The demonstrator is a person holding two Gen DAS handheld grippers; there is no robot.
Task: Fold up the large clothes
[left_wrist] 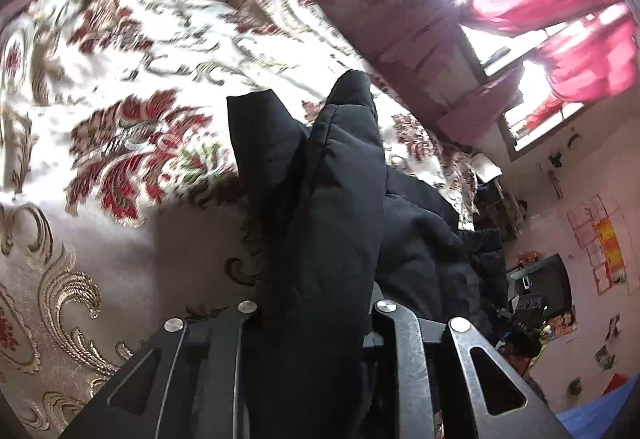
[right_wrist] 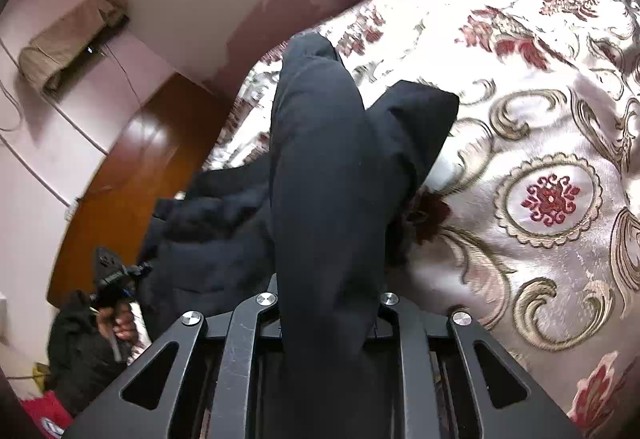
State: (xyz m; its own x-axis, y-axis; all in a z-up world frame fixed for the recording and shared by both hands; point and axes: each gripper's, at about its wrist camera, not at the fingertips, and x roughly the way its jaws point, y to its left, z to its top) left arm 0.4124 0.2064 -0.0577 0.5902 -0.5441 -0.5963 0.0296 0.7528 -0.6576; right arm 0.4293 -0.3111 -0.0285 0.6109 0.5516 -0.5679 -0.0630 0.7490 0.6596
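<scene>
Mid-fold, by the look of it: lifting an edge of the bulky black padded jacket (left_wrist: 340, 207) off the cream-and-red floral brocade bedspread (left_wrist: 120, 87). Rest of garment bunched on the bed between the two tools. Next move likely: carry both held edges across together, keep tension even, lay flat. Puffy, quilted, matte fabric; thick folds, will spring back. Left gripper (left_wrist: 316, 315) fingers clamped on a jacket fold. Right gripper (right_wrist: 328, 303) fingers likewise clamped on jacket.

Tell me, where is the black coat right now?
The coat hangs bunched in both grippers, left and right, over the flowery bedspread in both views.
</scene>
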